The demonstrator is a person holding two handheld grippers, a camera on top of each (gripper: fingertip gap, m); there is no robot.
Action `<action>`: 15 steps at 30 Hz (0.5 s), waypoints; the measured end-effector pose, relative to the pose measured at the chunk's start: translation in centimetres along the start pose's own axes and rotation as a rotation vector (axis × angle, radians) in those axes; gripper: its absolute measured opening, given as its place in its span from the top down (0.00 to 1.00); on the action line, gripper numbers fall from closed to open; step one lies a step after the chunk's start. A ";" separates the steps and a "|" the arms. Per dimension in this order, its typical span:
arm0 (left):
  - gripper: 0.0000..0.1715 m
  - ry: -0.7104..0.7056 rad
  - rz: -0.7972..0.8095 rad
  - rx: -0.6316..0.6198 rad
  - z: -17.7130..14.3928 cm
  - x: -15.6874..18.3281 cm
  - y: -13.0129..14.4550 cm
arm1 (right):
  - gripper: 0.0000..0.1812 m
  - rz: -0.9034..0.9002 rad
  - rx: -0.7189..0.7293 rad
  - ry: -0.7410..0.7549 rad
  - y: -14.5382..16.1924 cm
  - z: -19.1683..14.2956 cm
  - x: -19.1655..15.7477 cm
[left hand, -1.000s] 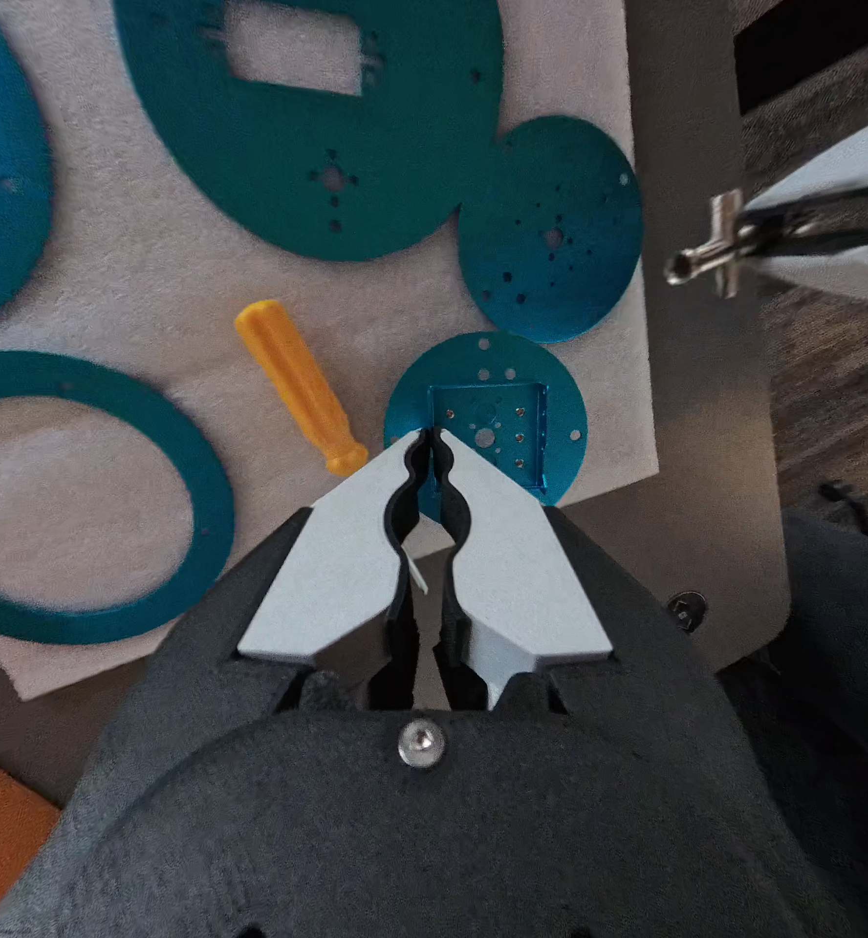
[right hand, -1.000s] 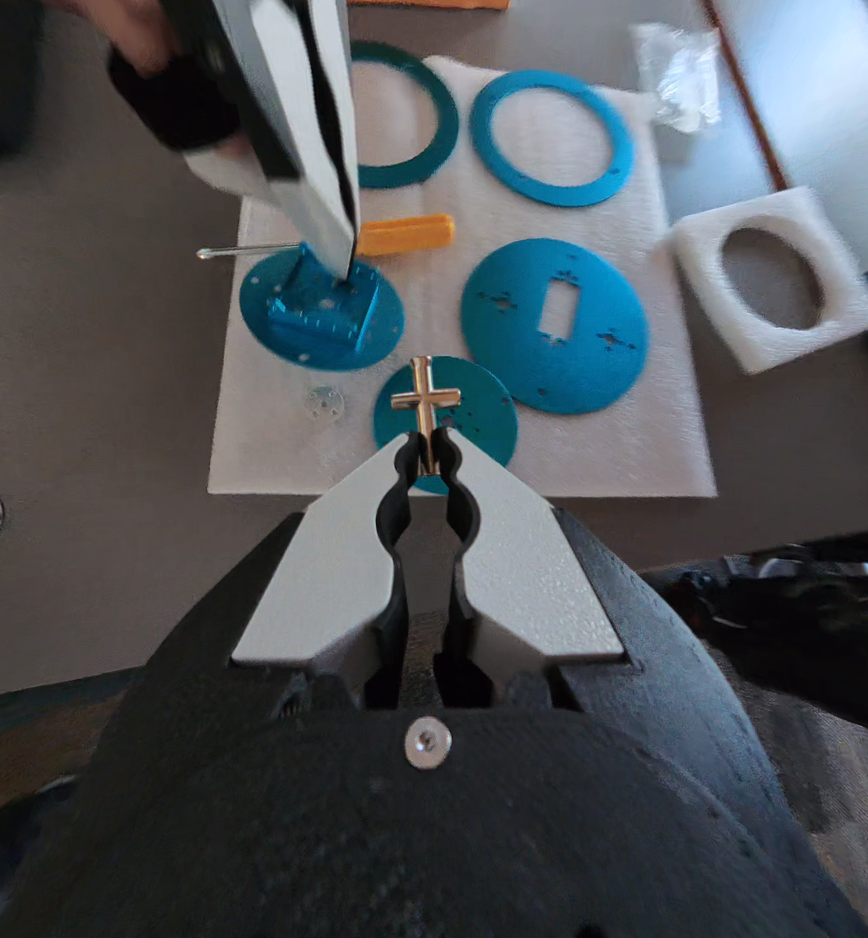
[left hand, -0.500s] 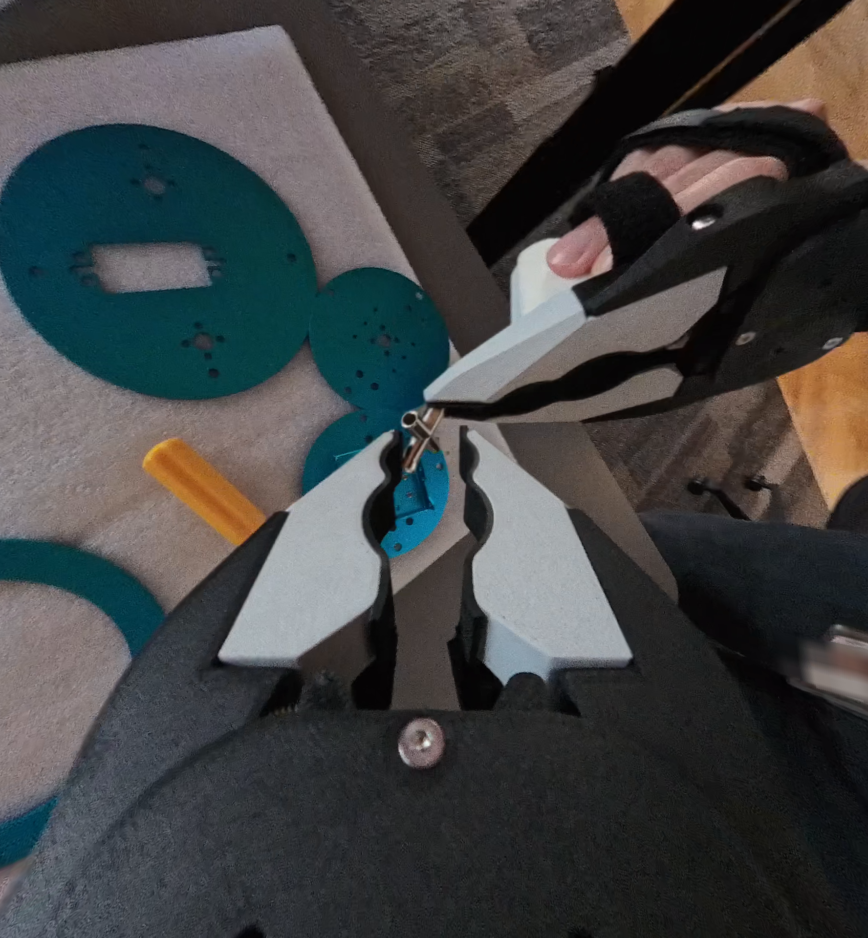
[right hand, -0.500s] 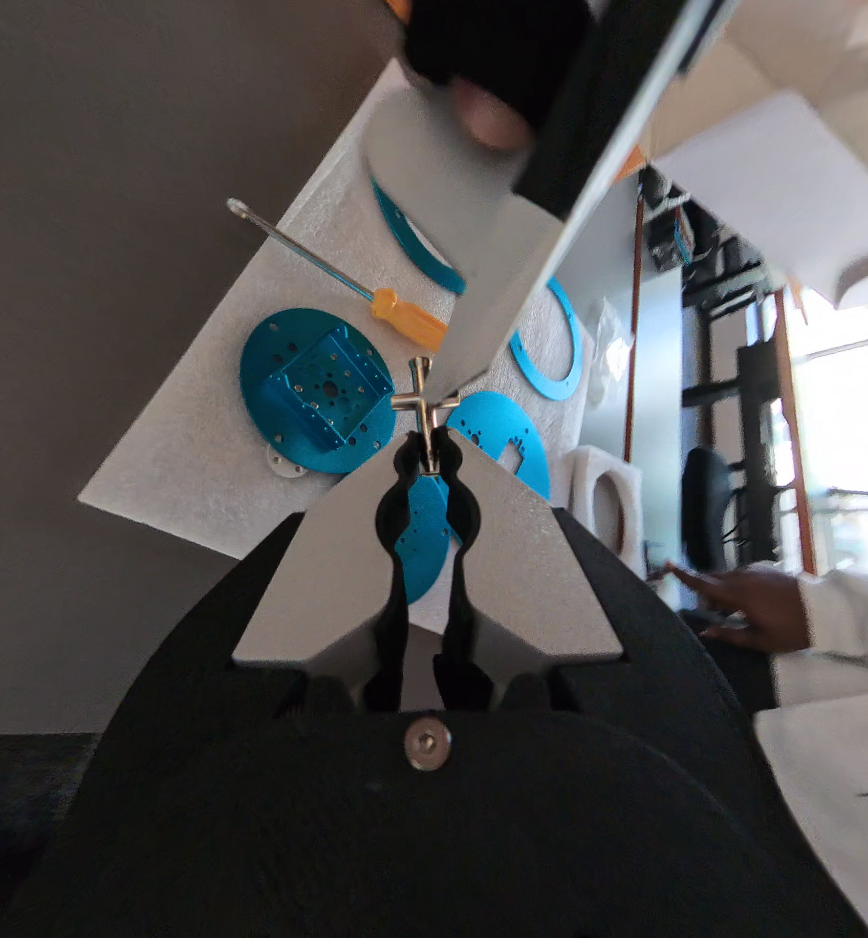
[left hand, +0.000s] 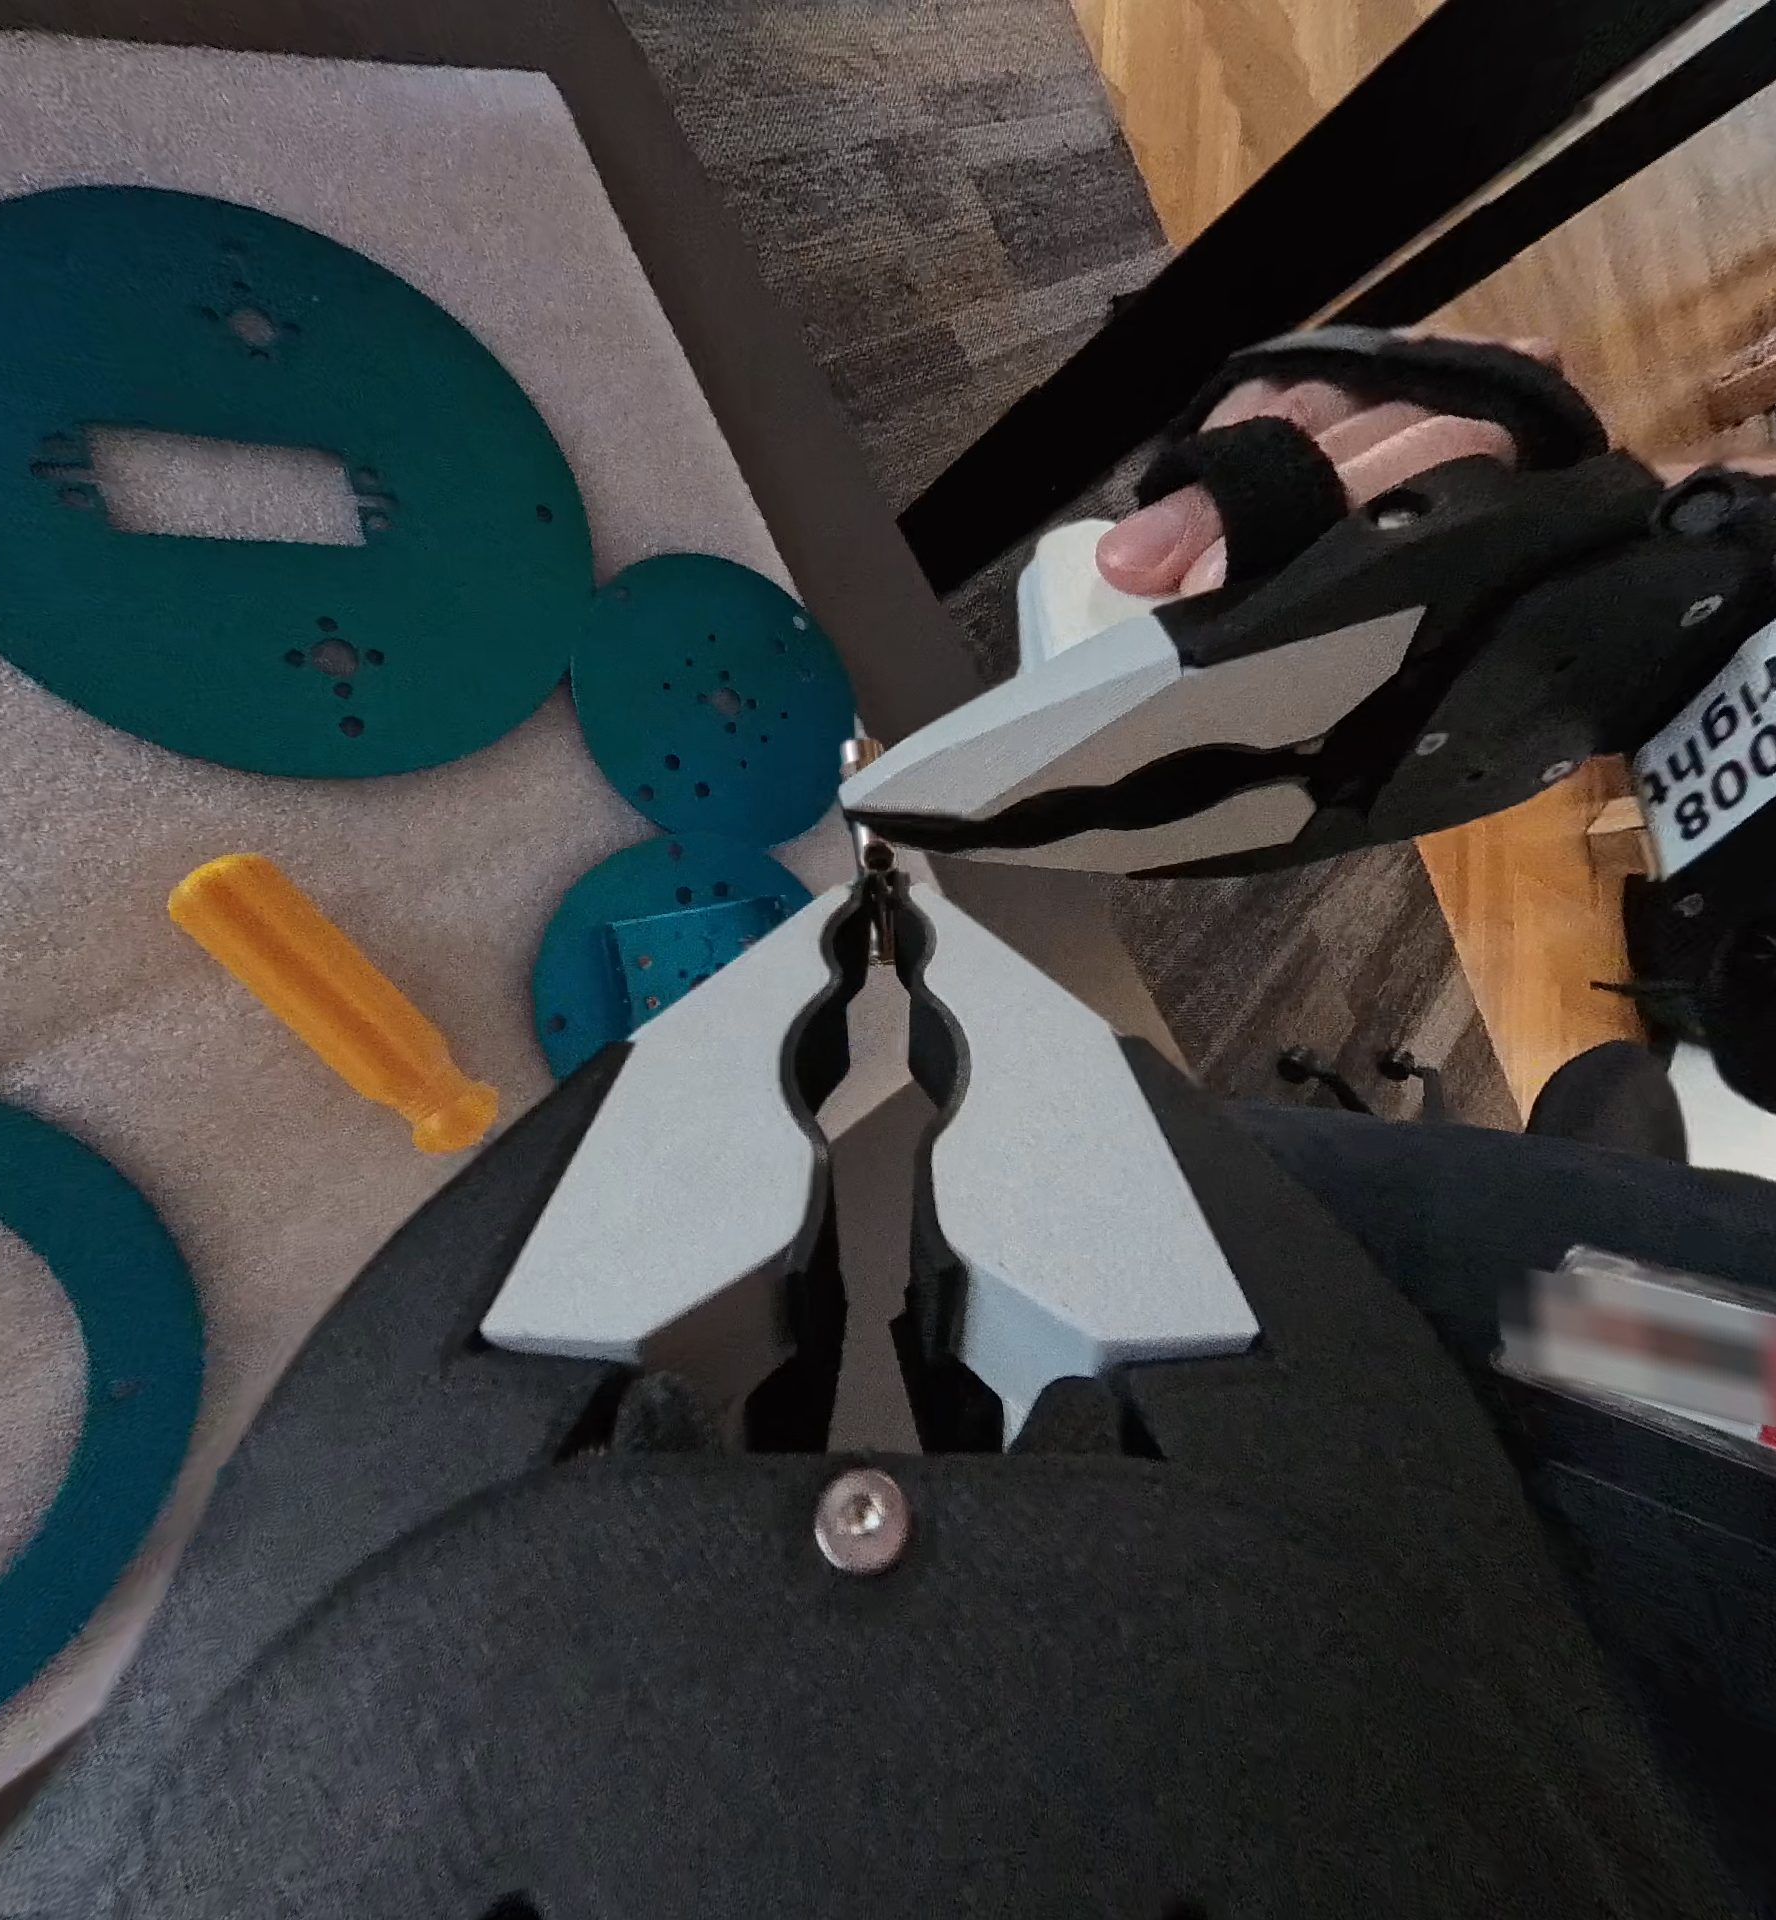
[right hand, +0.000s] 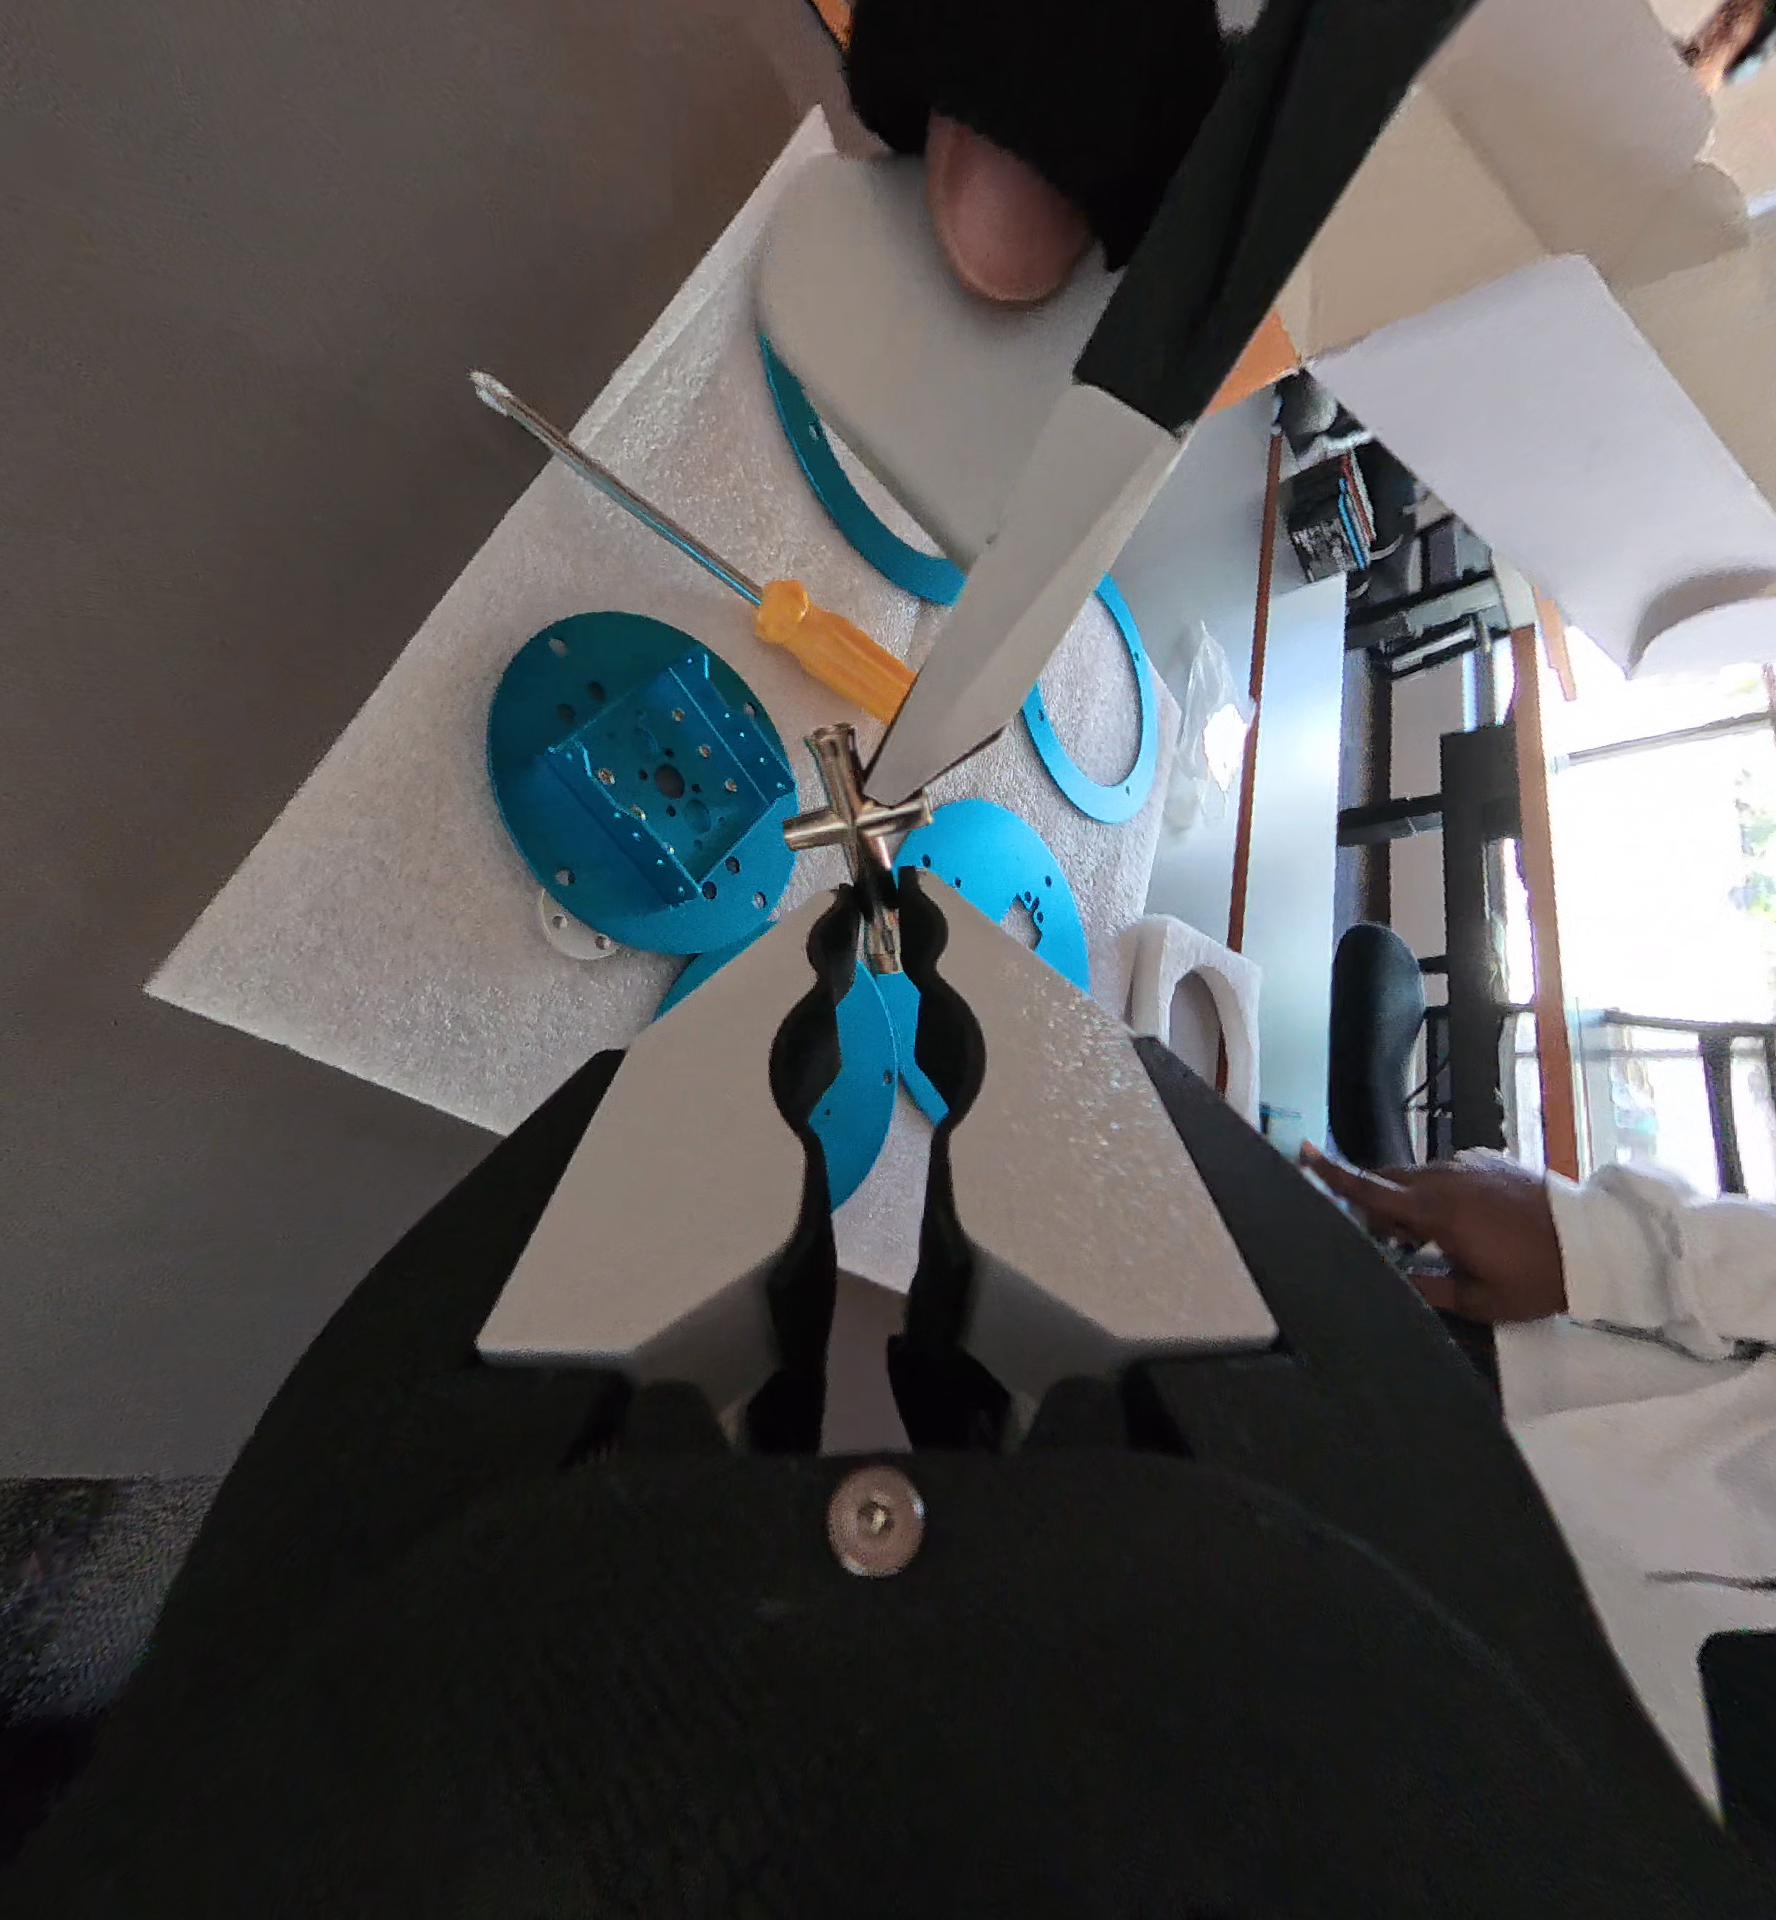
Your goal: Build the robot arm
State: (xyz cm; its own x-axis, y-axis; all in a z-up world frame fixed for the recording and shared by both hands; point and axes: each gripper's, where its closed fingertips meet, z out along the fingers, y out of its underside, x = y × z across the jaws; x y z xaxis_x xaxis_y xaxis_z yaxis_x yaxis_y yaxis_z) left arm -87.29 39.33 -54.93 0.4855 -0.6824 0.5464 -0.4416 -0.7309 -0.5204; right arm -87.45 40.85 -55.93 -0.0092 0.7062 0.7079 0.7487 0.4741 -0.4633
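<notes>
Right wrist view: both grippers pinch silver cross wrench [right hand: 856, 821].

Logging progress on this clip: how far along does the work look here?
Done: the cross wrench is up off the foam sheet. In hand: the right claw and left claw each pinch one of its arms. Left: the orange screwdriver, the bracket disc and the slotted plate lie loose on the foam.

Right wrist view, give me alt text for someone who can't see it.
The right gripper is shut on one arm of a small metal cross wrench, while the left gripper pinches another arm from above. Behind lie blue round plates and an orange-handled screwdriver on white foam sheet.
</notes>
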 end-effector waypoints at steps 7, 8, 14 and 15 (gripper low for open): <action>0.90 -0.016 0.000 0.070 -1.3 0.3 -1.3 | 0.96 0.188 -0.093 0.050 -0.6 -1.8 0.9; 0.86 -0.038 0.002 0.100 -1.8 -0.1 -1.7 | 0.96 0.233 -0.112 0.058 -0.6 -2.0 1.7; 0.70 -0.262 0.071 0.137 -1.6 -2.3 0.0 | 0.96 0.447 -0.220 0.109 0.6 -6.4 3.2; 0.73 -0.320 0.142 0.145 -1.4 -2.1 0.4 | 0.96 0.460 -0.232 0.126 0.9 -7.4 3.3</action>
State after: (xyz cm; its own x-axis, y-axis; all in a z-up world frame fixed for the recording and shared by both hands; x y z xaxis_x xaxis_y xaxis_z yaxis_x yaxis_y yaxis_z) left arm -89.50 40.49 -55.39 0.6481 -0.7222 0.2415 -0.4216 -0.6044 -0.6760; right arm -81.95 39.73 -50.04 0.4241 0.7382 0.5247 0.7837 -0.0087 -0.6211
